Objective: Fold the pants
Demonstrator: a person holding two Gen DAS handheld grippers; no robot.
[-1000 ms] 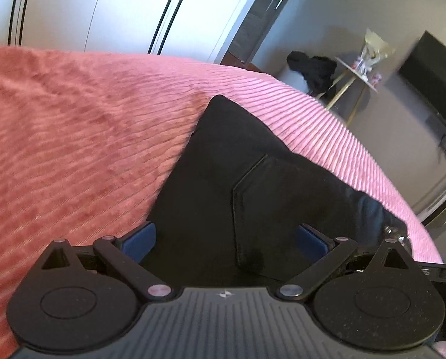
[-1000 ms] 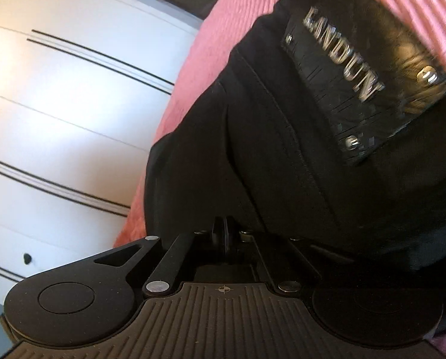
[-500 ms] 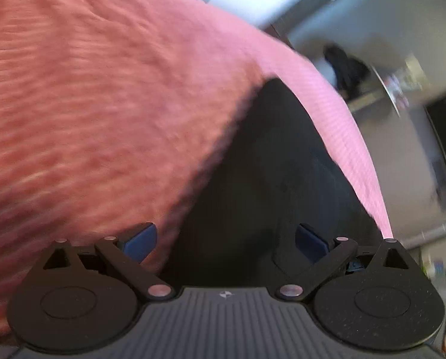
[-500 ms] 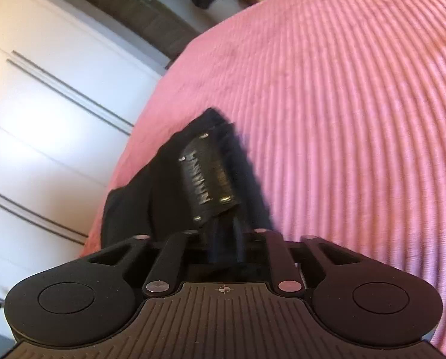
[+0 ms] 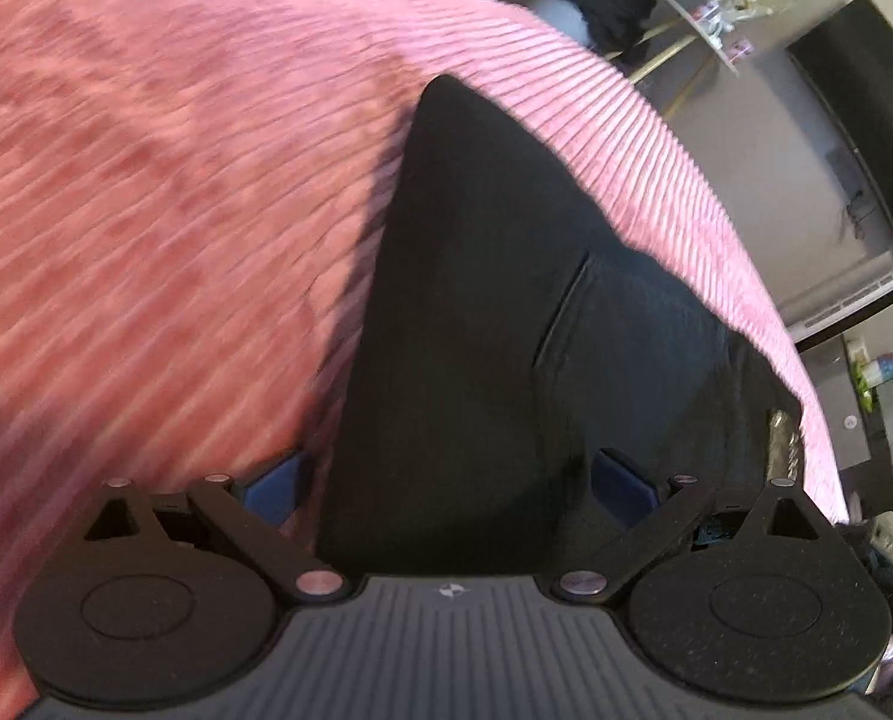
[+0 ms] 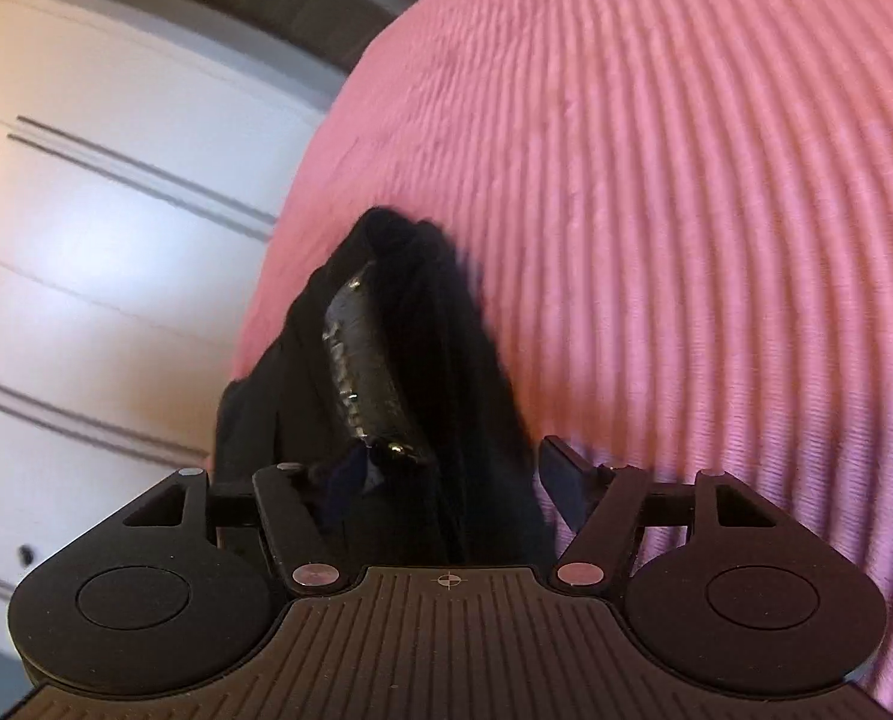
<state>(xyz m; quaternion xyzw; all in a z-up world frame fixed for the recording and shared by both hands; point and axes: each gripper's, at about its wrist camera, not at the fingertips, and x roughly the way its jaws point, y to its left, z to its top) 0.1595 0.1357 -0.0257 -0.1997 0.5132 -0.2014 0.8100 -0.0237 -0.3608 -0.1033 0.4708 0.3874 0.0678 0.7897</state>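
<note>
- Left gripper (image 5: 446,480) hovers low over the black pants (image 5: 476,330), fingers spread wide and gripping nothing; one blue pad sits over the pink bedspread (image 5: 176,180), the other over the cloth, probably lining up on the folded edge.
- The pants lie folded on the bedspread near its edge, back pocket facing up.
- Right gripper (image 6: 452,480): its jaws have just been opening, pads clear of the cloth, waistband and shiny label (image 6: 362,372) standing between them, so this looks like a release.
</note>
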